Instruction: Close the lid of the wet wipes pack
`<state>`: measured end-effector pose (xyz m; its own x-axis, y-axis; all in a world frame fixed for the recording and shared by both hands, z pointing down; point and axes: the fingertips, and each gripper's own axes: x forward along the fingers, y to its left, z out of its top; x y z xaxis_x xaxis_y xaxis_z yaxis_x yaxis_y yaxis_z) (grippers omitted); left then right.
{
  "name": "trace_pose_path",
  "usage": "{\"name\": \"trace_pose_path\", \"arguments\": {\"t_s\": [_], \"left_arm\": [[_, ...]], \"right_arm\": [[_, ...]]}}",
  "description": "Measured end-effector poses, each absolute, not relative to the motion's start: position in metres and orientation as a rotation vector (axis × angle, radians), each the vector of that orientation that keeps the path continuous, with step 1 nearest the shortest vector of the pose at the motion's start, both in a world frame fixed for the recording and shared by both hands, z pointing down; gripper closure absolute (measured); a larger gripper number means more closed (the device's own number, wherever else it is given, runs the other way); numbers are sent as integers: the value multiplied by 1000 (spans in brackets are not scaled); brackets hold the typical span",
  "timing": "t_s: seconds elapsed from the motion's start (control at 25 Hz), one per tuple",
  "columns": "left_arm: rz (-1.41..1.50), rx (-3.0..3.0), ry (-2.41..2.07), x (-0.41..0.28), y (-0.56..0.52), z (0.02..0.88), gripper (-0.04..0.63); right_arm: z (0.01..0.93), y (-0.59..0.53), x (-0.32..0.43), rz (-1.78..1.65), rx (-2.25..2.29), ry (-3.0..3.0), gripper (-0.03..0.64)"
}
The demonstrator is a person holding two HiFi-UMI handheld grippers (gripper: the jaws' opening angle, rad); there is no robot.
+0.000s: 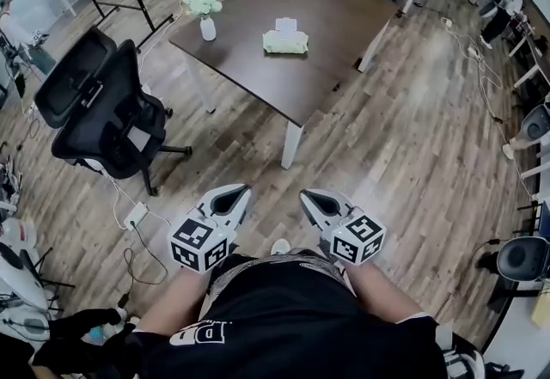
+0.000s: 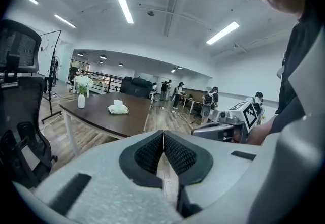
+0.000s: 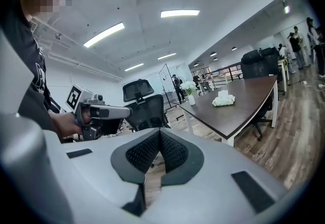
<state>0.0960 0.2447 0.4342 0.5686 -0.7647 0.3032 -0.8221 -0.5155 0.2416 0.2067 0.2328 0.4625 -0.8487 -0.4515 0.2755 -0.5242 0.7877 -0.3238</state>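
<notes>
both sets of jaws held together, empty: left gripper (image 1: 234, 193), right gripper (image 1: 311, 197). wet wipes pack (image 1: 284, 41) seen on dark table (image 1: 344, 16), well apart, lid up. risk: light pack could be shoved along if lid is pressed unsupported.

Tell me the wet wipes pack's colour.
It's a pale green soft wet wipes pack with a white part on top; clearest in the head view.

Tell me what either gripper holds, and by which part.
Nothing. The left gripper and right gripper are shut and empty; the wet wipes pack lies on the table.
</notes>
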Motion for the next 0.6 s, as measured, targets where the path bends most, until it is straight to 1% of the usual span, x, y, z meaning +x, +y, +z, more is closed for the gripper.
{"name": "trace_pose_path", "arguments": {"t_s": [0.6], "left_arm": [[277,2361,-1294,84,184,455,575]], "right_arm": [[479,173,200,659,748,-2768,612]]}}
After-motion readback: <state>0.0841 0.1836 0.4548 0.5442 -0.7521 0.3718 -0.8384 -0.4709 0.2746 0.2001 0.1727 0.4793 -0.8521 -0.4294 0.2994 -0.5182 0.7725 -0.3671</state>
